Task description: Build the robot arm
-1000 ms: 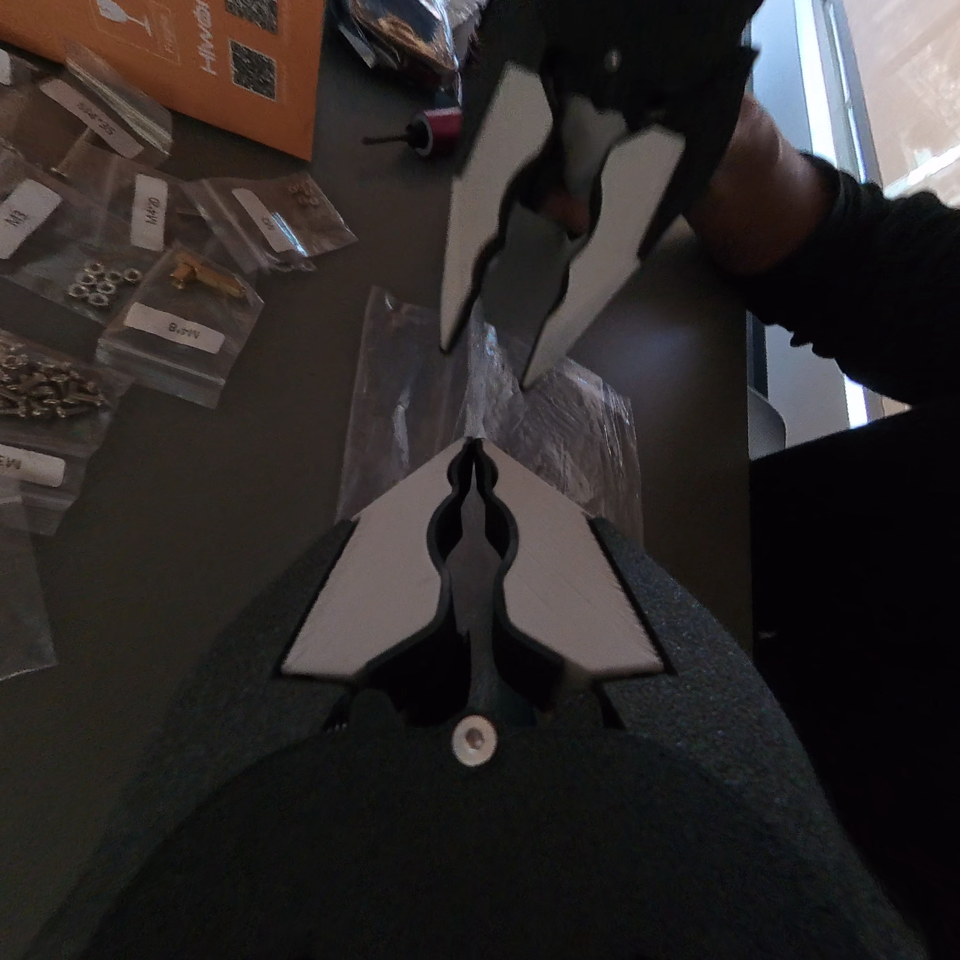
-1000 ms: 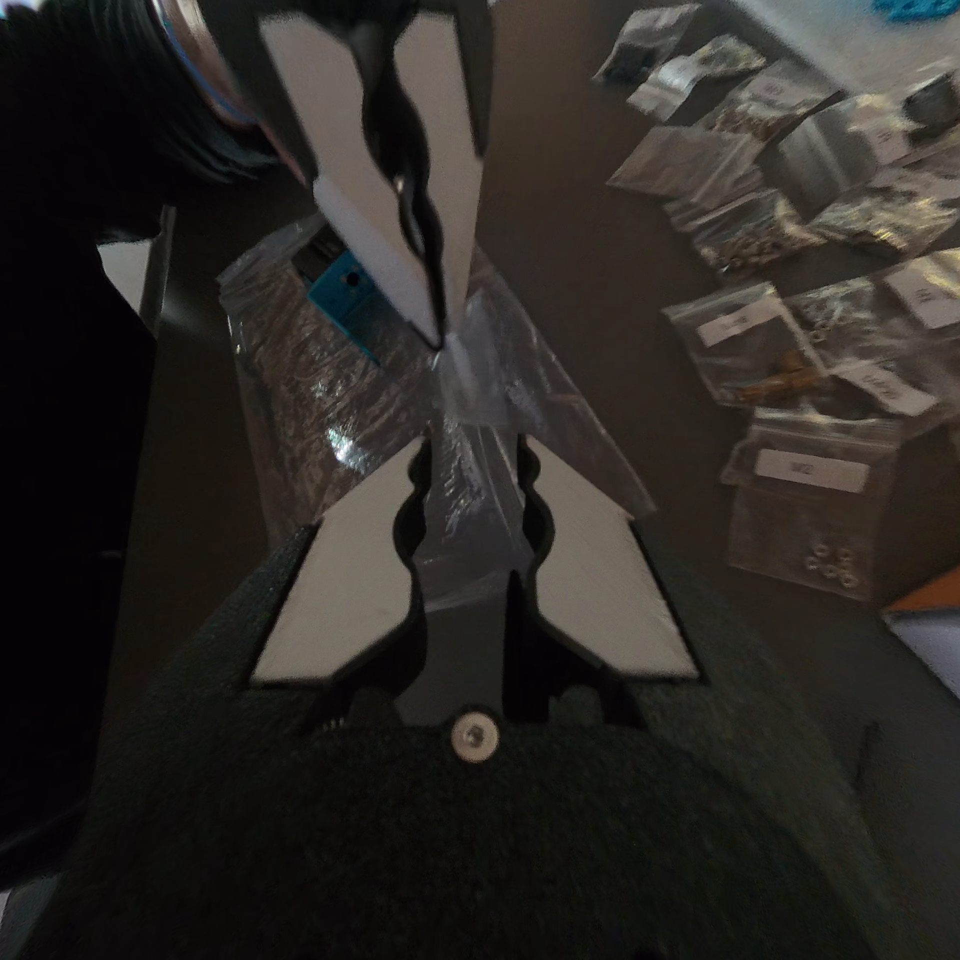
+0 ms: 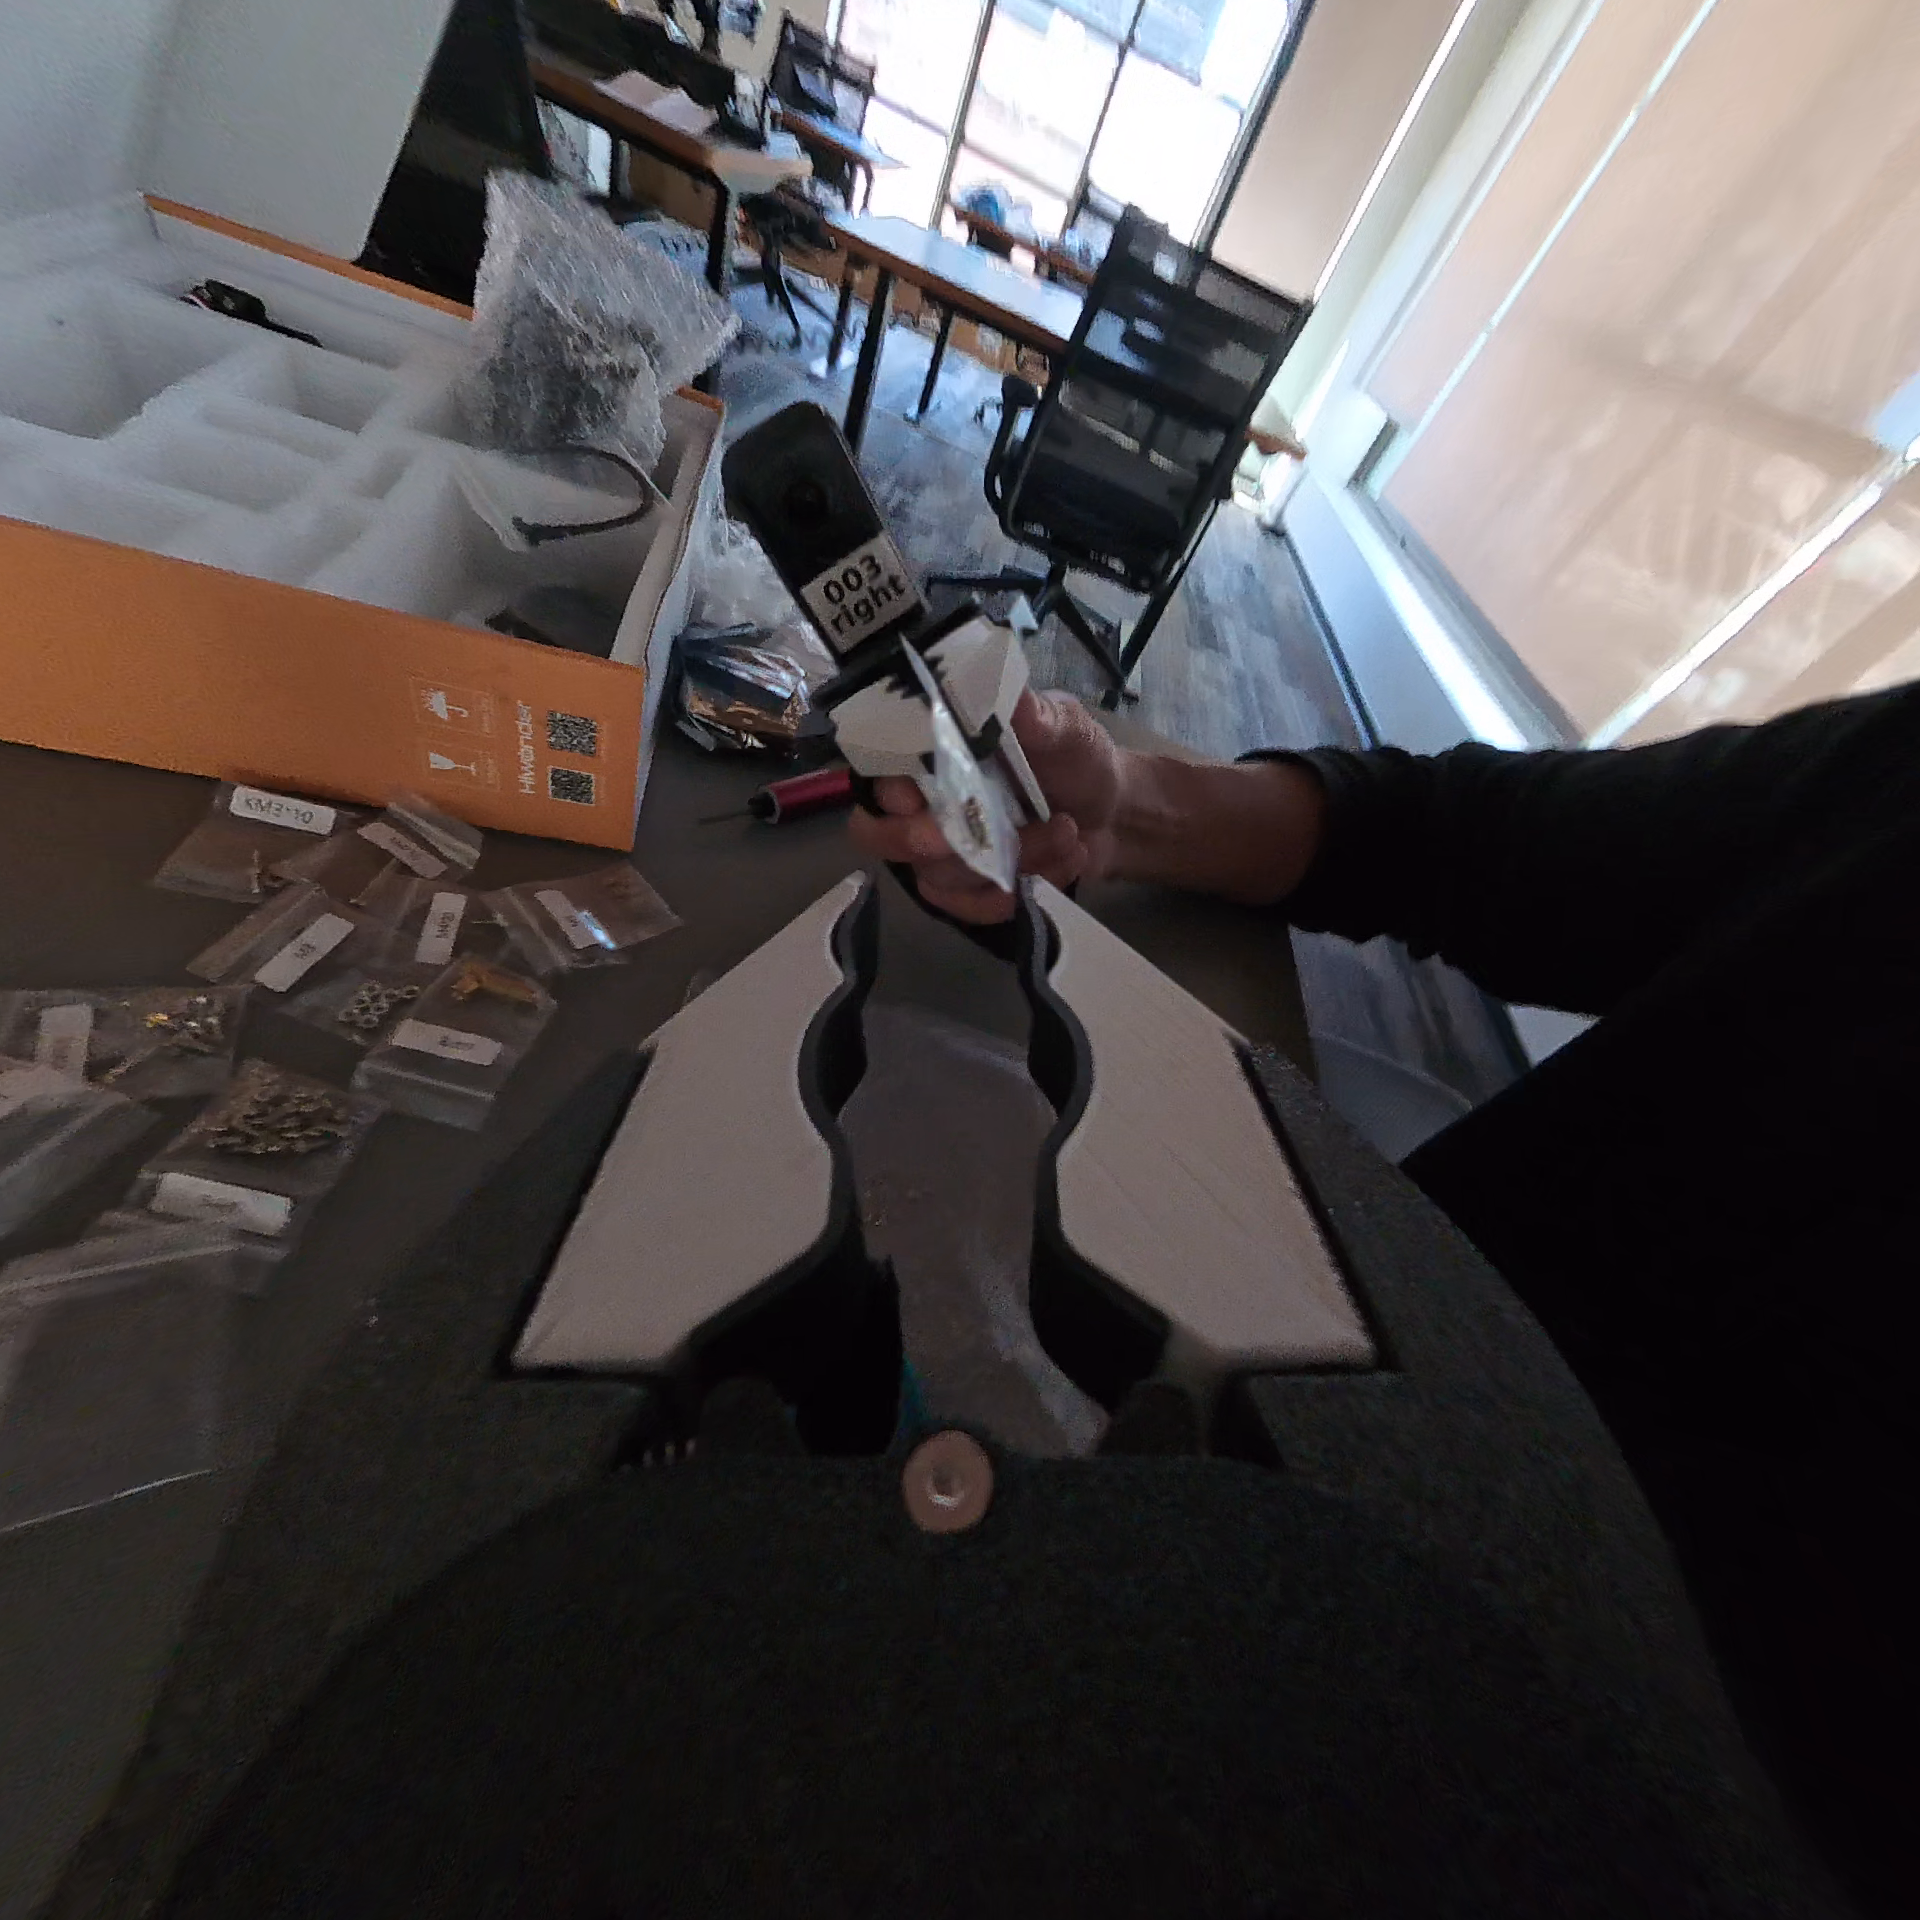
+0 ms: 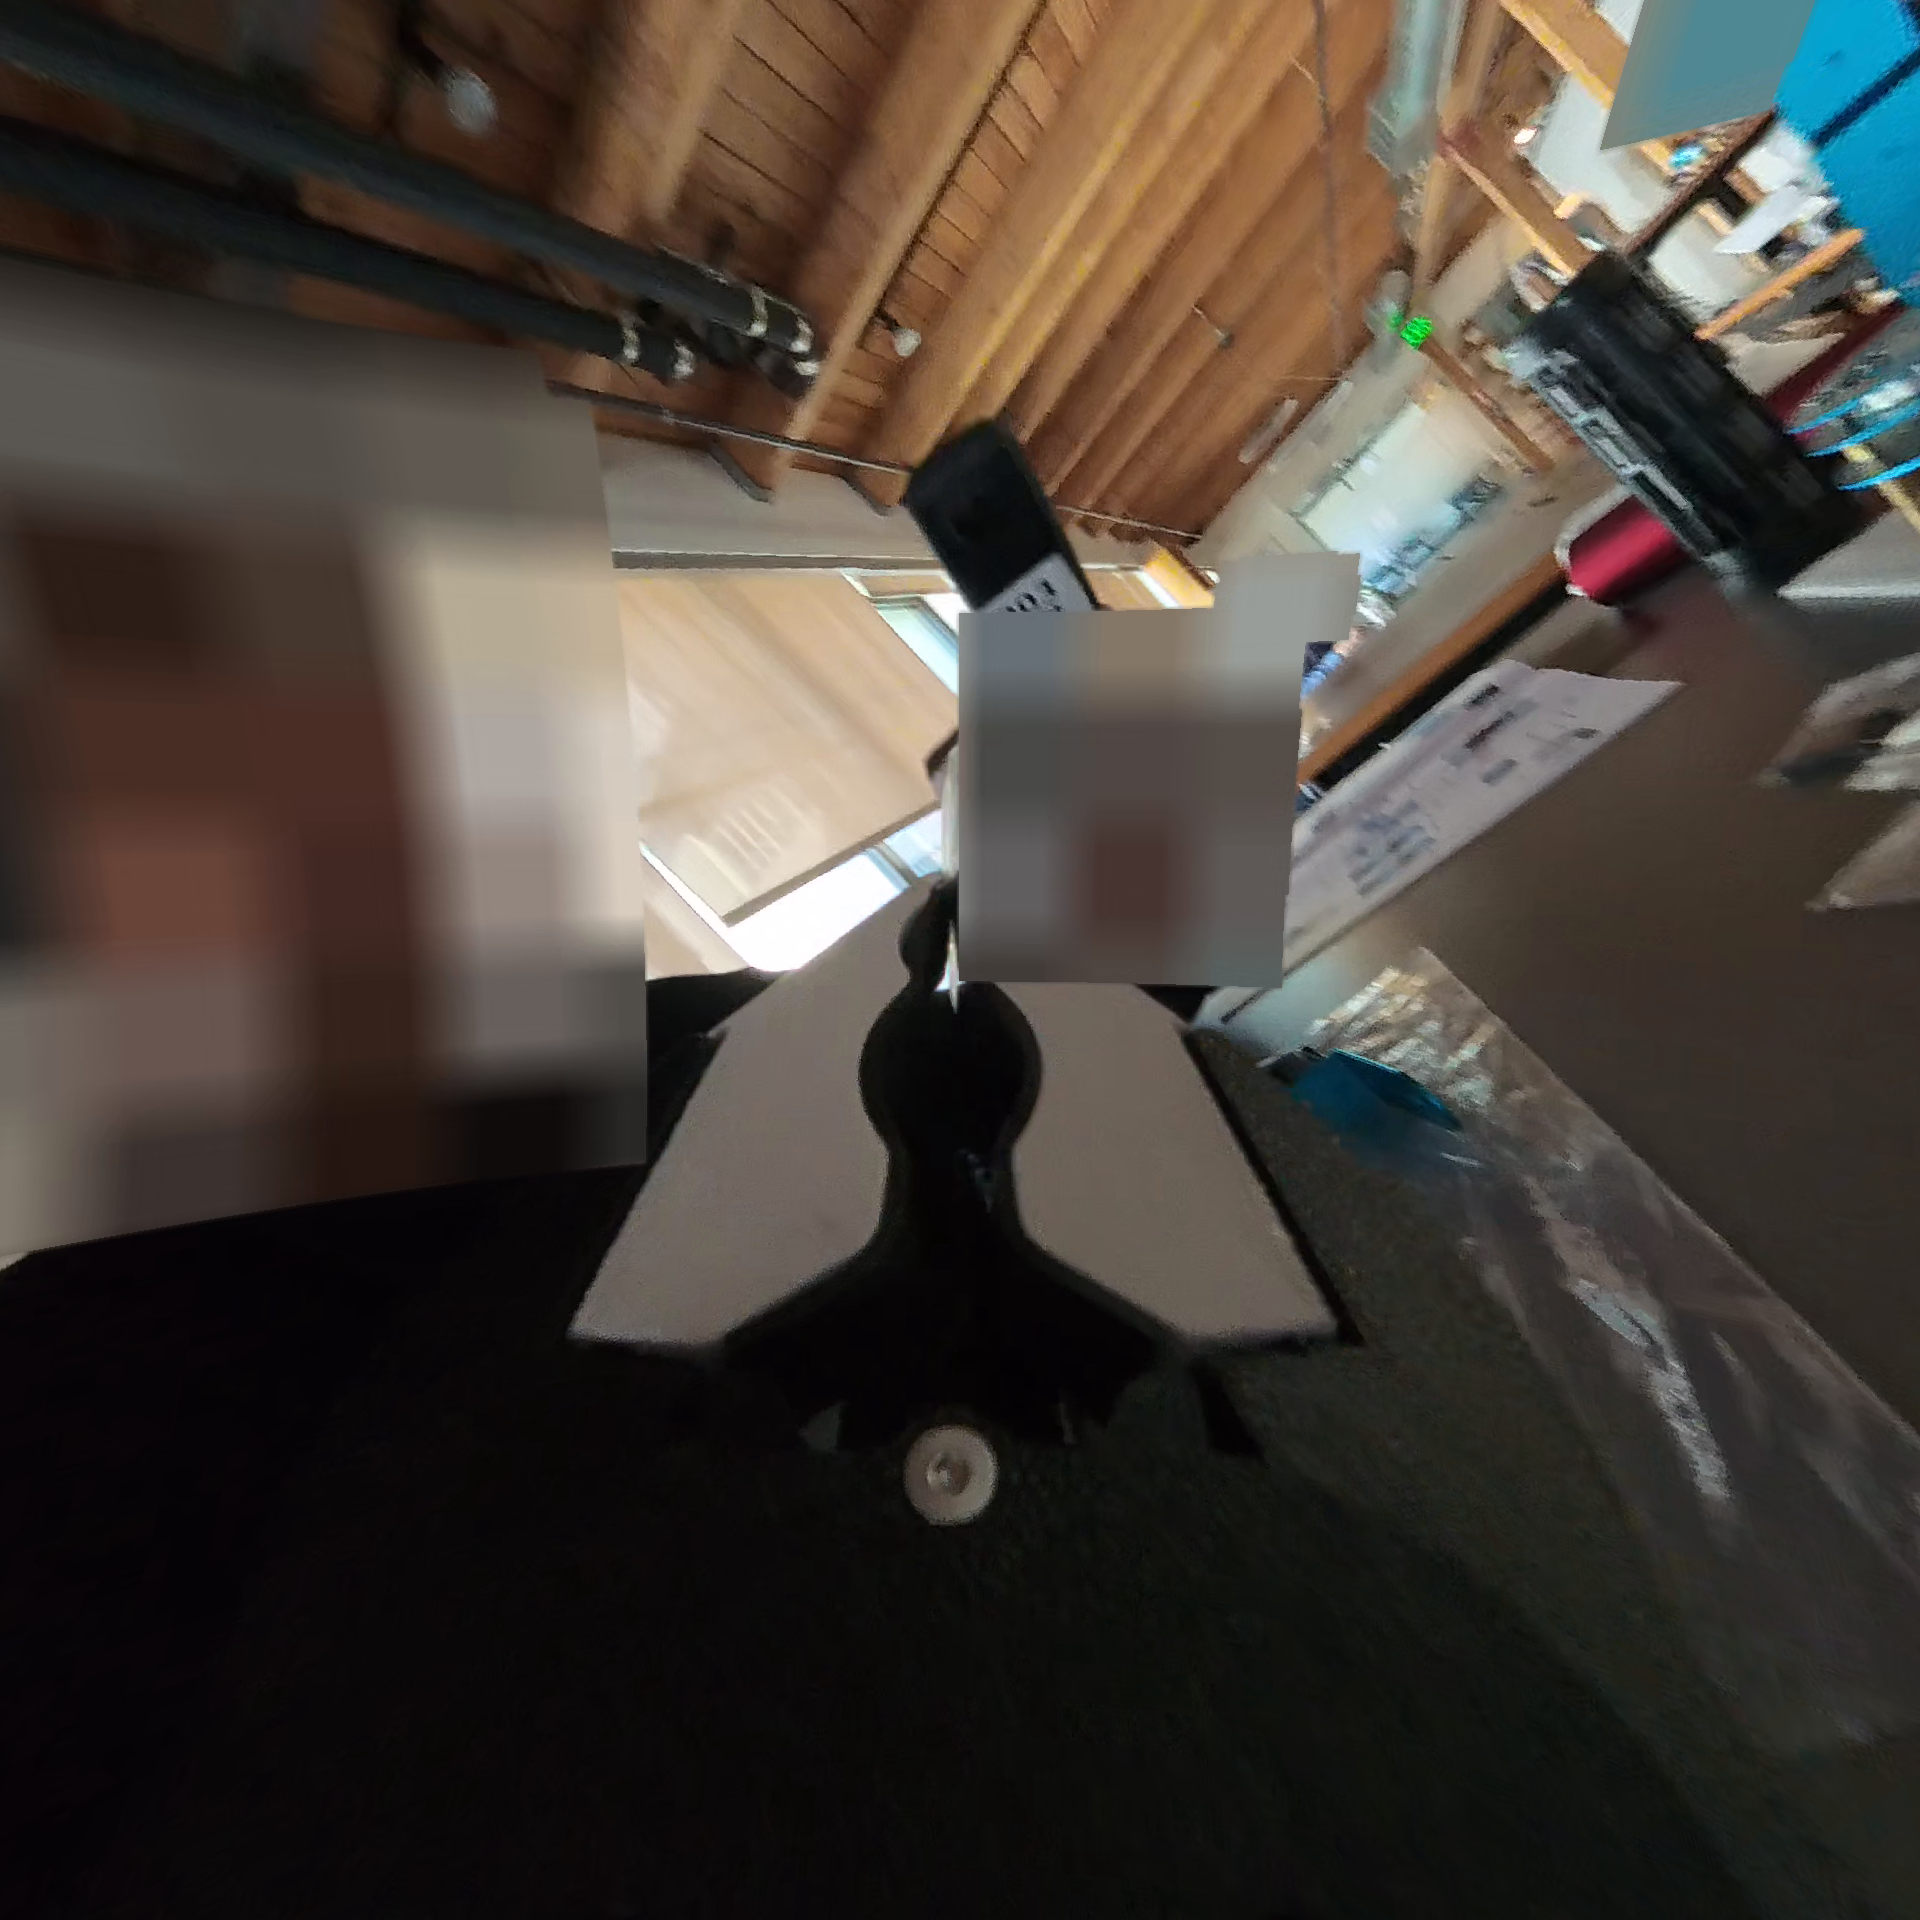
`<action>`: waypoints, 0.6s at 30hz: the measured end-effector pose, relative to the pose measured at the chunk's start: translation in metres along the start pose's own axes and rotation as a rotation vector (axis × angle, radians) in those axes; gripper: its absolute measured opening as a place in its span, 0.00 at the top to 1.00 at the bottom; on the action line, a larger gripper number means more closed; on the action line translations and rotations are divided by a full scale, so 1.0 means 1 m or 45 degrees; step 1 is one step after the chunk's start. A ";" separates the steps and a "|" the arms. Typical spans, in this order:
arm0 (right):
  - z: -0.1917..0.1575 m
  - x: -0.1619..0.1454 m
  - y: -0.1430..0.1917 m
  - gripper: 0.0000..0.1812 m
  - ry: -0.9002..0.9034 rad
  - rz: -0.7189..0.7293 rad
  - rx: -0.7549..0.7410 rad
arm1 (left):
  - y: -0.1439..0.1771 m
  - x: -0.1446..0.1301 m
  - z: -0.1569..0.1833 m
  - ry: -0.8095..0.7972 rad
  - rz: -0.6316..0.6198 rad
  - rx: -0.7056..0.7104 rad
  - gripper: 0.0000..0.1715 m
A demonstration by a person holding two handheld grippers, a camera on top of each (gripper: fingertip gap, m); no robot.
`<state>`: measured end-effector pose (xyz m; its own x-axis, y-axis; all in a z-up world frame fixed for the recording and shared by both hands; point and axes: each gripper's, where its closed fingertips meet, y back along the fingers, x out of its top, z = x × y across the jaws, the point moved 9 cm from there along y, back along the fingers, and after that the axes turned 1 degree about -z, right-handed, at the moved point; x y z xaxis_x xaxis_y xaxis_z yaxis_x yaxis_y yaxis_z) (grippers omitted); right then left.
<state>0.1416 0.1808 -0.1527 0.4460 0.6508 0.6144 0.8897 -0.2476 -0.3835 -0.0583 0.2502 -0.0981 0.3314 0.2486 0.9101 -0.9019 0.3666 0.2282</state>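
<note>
My right gripper is clamped on a small clear packet, lifted off the table. It hangs lengthwise just beyond my left gripper, whose jaws stand apart, gripping nothing.

Two grippers are seen: the left gripper and the right gripper, with one small clear bag pinched in the latter. One hand is counted. One orange box is found on the one dark table. Roughly a dozen small labelled packets are spread there; the exact number cannot be told. One red-handled tool and one office chair are also counted.
</note>
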 end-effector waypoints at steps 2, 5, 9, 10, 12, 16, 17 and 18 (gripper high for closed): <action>-0.001 -0.003 -0.005 1.00 0.006 -0.015 0.022 | -0.002 -0.005 0.005 0.066 0.076 -0.029 0.88; -0.004 -0.007 -0.010 1.00 0.004 -0.031 0.056 | 0.000 -0.006 0.013 0.126 0.171 -0.081 0.91; -0.012 -0.008 -0.015 1.00 0.022 -0.043 0.105 | 0.002 -0.009 0.020 0.165 0.205 -0.080 0.93; -0.013 -0.009 -0.016 1.00 0.026 -0.046 0.114 | 0.002 -0.011 0.021 0.175 0.213 -0.086 0.93; -0.014 -0.010 -0.018 1.00 0.030 -0.054 0.125 | 0.002 -0.013 0.023 0.184 0.230 -0.085 0.93; -0.014 -0.012 -0.020 1.00 0.034 -0.061 0.126 | -0.001 -0.013 0.025 0.184 0.232 -0.088 0.93; -0.014 -0.012 -0.020 1.00 0.031 -0.062 0.127 | -0.003 -0.013 0.024 0.184 0.224 -0.086 0.94; -0.013 -0.013 -0.021 1.00 0.032 -0.070 0.119 | -0.004 -0.012 0.023 0.196 0.222 -0.090 0.95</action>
<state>0.1182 0.1681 -0.1433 0.4001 0.6429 0.6532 0.9004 -0.1431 -0.4108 -0.0653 0.2249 -0.1023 0.2157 0.4455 0.8689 -0.9294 0.3667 0.0428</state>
